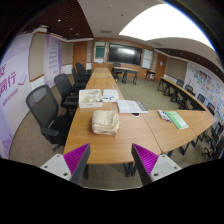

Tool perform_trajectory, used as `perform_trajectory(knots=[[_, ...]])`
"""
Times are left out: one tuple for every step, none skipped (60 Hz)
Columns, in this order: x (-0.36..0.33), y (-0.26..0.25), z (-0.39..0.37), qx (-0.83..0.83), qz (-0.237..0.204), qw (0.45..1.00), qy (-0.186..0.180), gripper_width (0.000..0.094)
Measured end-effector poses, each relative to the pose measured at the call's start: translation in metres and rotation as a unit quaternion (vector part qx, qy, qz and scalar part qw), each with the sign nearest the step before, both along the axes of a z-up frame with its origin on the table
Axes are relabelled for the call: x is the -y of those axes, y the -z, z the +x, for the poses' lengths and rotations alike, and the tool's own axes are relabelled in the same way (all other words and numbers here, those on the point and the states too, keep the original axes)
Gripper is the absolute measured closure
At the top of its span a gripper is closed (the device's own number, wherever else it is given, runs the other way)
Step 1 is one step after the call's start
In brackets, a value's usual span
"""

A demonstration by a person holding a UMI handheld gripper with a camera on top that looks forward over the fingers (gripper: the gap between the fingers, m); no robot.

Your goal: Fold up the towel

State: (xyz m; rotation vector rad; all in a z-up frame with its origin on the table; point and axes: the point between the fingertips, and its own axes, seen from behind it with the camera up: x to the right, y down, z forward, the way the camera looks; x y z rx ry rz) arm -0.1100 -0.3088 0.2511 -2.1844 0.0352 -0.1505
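Soft cloth towel [105,121] on smooth, lightly glossy wooden table [100,145].

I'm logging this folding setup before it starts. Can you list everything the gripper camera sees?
towel: one, cream, folded in a bundle on the table, ahead of the fingers
table: one long run, wooden, stretching away down the room
papers: several, white and green, beyond and beside the towel
office chairs: several, dark, along the table
screen: one, dark, far wall
gripper: one, pink-padded fingers apart, holding nothing, above the near table edge
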Motion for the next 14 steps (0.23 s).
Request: perform_trajectory(knots=[[0.0015,-0.0005,-0.0011,-0.004,-0.001,1.000,0.000,0.0083],[0.0034,-0.0011,-0.0017,-0.007,-0.001,1.000,0.000,0.0084],[0.0048,-0.0019,-0.0019,-0.009,0.000,1.000,0.000,0.0082],[0.0059,-0.0028,-0.0020,-0.010,0.001,1.000,0.000,0.0083],[0.0067,-0.0033,-0.0017,-0.012,0.001,1.000,0.001,0.0084],[0.0071,-0.0029,-0.0014,-0.012,0.002,1.000,0.001,0.0084],[0.0073,-0.0032,-0.0012,-0.012,0.003,1.000,0.001,0.0085],[0.0077,-0.0040,-0.0011,-0.013,0.004,1.000,0.000,0.0084],[0.0079,-0.0045,-0.0009,-0.013,0.005,1.000,-0.001,0.0083],[0.0081,-0.0048,-0.0006,-0.013,0.005,1.000,-0.001,0.0082],[0.0084,-0.0049,-0.0005,-0.014,0.005,1.000,-0.002,0.0082],[0.0087,-0.0046,-0.0002,-0.015,0.004,1.000,-0.002,0.0085],[0.0090,-0.0044,0.0003,-0.017,0.003,1.000,-0.002,0.0085],[0.0093,-0.0043,0.0007,-0.019,0.002,1.000,-0.003,0.0086]])
